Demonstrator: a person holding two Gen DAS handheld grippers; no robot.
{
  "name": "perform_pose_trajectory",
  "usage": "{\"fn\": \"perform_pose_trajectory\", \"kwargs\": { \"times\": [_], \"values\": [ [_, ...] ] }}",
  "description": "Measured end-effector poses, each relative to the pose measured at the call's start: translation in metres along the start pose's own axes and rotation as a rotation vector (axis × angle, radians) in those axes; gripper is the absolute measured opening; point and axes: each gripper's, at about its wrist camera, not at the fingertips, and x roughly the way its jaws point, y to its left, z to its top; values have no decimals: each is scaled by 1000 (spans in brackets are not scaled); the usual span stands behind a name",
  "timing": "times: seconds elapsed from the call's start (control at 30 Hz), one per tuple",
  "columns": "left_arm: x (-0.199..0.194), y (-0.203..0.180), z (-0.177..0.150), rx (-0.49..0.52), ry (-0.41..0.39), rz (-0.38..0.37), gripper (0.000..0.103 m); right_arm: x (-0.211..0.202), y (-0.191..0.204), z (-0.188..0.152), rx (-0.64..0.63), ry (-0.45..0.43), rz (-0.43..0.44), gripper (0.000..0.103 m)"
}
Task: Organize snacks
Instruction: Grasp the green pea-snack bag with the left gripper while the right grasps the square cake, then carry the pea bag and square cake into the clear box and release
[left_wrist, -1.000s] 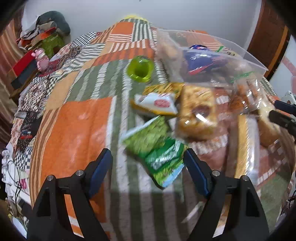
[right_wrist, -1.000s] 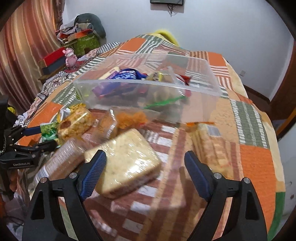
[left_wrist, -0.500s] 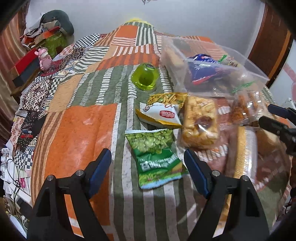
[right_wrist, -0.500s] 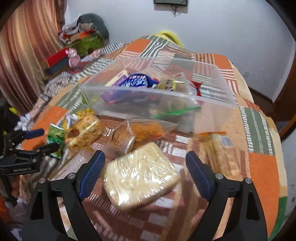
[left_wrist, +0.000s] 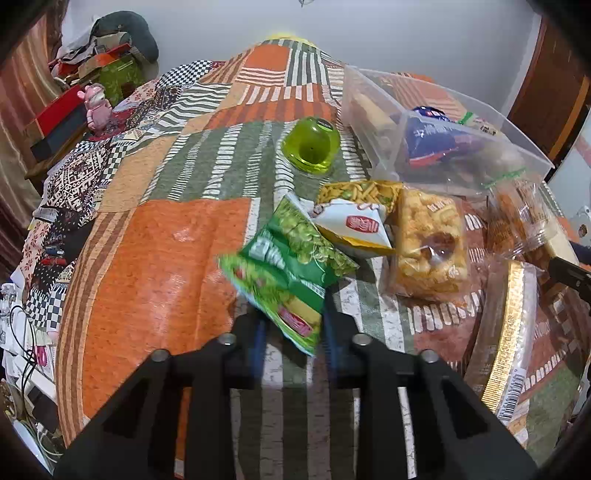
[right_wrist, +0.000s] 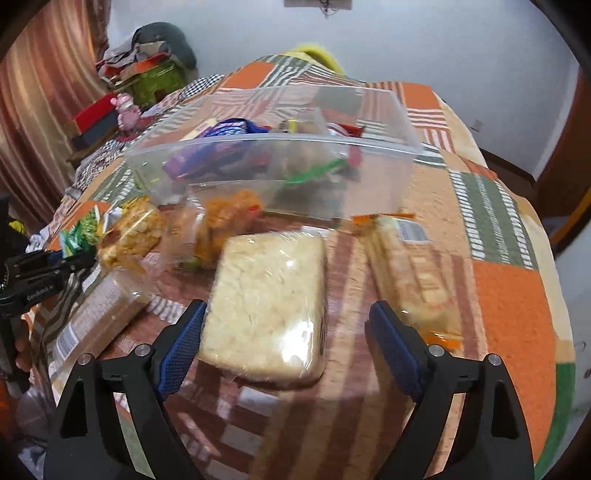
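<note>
On the quilted bed (left_wrist: 155, 266), the left gripper (left_wrist: 293, 325) is clenching the green pea packet (left_wrist: 291, 266), hiding its lower edge; the right gripper (right_wrist: 286, 339) is gaping, released, around a blurred rice-cake pack (right_wrist: 267, 302).

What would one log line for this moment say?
left tool: shut on green snack bag | right tool: open, around rice cake pack | bin: partly filled

Our left gripper (left_wrist: 293, 326) pinches the green pea snack packet (left_wrist: 288, 266) by its lower end, lifting it tilted over the patchwork bedspread (left_wrist: 159, 258), just beside the white-and-yellow snack packet (left_wrist: 354, 225) and the clear plastic bin (left_wrist: 439, 136).
</note>
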Motion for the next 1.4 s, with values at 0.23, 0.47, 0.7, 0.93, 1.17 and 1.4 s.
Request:
{"fn": "perform_pose_trajectory", "kwargs": {
  "times": [0.23, 0.47, 0.7, 0.93, 1.17, 1.4],
  "values": [
    [-9, 1, 0, 12, -4, -30, 7, 5, 5, 1, -17, 10, 2, 58],
    [-24, 5, 1, 40, -33, 12, 52, 3, 2, 5, -21, 8, 11, 58],
    [-27, 22, 19, 7, -74, 35, 65, 4, 3, 11, -21, -3, 18, 62],
    [17, 35, 34, -21, 13, 44, 83, 13, 5, 16, -18, 3, 24, 62],
    [29, 39, 31, -56, 8, -27, 64, 16, 7, 13, -27, -15, 21, 55],
    [17, 21, 28, 22, -24, 32, 51, 4, 2, 8, -5, -51, 28, 54]
  ]
}}
